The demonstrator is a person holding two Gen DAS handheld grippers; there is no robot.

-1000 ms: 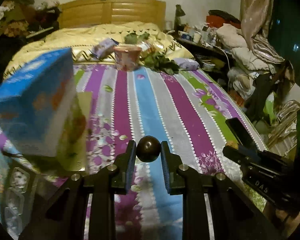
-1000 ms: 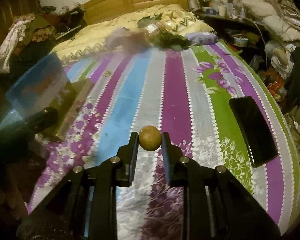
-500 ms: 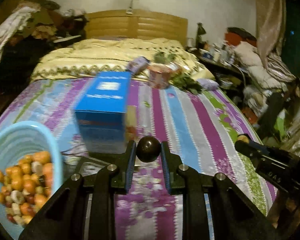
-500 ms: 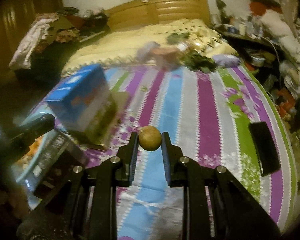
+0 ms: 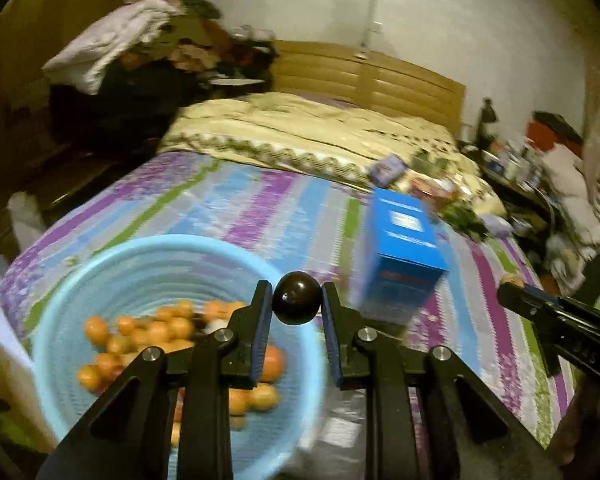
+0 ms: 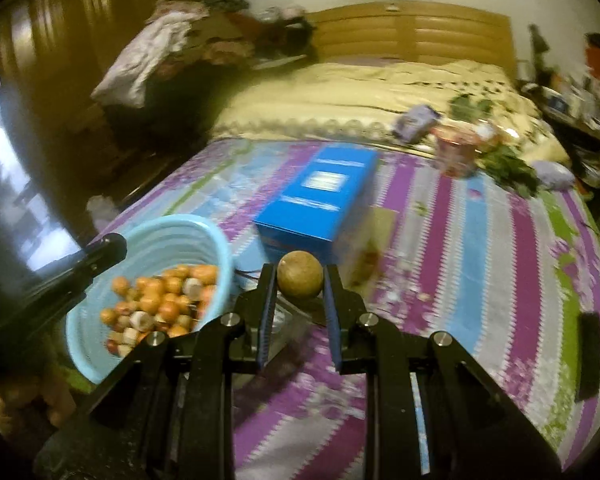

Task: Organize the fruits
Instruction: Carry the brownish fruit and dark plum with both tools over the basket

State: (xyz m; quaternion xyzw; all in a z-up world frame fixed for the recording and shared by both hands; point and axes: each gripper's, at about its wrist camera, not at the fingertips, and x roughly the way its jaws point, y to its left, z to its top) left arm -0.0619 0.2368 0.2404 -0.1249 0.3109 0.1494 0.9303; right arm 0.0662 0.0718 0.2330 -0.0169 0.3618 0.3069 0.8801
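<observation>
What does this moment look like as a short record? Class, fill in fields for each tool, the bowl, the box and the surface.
left tool: shut on dark fruit, at the bowl's far rim in the image
right tool: shut on tan fruit, right of the bowl
bowl: light blue, holds many small orange and pale fruits
box: blue, beyond the bowl
surface: striped bedspread
phone: dark, at the bed's right edge

Dim, warm yellowish indoor light in both views. Heavy motion blur smeared the bedspread point(image 5: 260, 208), blue box point(image 5: 404, 256) and basket point(image 5: 100, 264); gripper fingers point(image 6: 267, 300) stayed sharp. Fisheye bending and black corners. Glare on the wardrobe point(image 6: 72, 80) at left.
</observation>
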